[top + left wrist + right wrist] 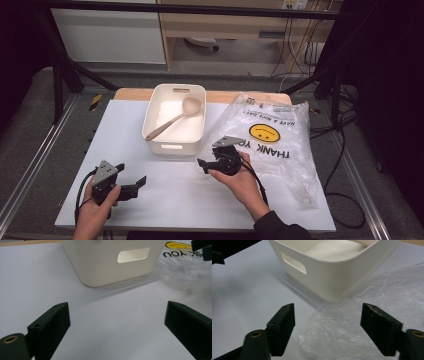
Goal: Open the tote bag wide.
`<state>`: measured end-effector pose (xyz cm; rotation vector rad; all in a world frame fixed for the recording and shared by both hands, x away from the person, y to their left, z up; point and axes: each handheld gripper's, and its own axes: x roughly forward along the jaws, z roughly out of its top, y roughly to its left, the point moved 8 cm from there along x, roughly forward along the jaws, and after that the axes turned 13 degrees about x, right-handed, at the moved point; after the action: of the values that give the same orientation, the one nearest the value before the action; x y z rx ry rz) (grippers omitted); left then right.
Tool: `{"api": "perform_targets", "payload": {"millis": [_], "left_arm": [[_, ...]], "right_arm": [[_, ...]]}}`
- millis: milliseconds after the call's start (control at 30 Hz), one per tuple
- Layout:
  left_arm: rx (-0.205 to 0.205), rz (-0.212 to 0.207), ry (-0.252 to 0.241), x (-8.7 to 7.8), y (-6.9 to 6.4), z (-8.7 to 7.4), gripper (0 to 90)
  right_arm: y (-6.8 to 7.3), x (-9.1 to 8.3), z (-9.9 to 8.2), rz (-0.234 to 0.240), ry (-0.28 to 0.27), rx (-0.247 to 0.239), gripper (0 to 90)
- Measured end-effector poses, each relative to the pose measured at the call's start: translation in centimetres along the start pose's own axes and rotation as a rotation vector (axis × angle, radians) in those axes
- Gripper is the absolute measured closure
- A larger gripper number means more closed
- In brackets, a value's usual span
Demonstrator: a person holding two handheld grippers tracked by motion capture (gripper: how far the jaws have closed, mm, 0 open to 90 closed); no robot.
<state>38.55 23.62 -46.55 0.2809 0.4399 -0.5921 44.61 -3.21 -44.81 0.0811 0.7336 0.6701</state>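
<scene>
Right gripper (327, 322) jaws apart, straddling the near left corner of the clear plastic bag (272, 145), pads not pressing. Bag spread flat on the table's right side, just right of the white bin (175, 120). Left gripper (131, 180) wide open, well left, farther off.

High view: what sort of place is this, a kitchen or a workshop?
Probably a lab or recording workspace, not a kitchen: a black metal frame surrounds the white-topped table, loose black cables trail on the grey floor, and a person's hands hold black two-jaw grippers.
</scene>
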Motion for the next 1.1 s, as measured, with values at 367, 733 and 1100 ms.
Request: {"api": "perform_targets", "payload": {"millis": [367,733,1100], "left_arm": [[-0.021,-0.001,0.006,0.3,0.5,-0.3,5.9],[-0.020,0.002,0.004,0.3,0.4,-0.2,5.9],[-0.015,0.005,-0.005,0.2,0.4,0.0,5.9]], "right_arm": [[-3.1,-2.8,0.9,-0.005,-0.035,0.008,8.7],[-6.6,-5.4,0.8,-0.031,-0.076,0.030,5.8],[-10.1,-7.3,0.2,-0.089,-0.101,0.066,6.1]]}}
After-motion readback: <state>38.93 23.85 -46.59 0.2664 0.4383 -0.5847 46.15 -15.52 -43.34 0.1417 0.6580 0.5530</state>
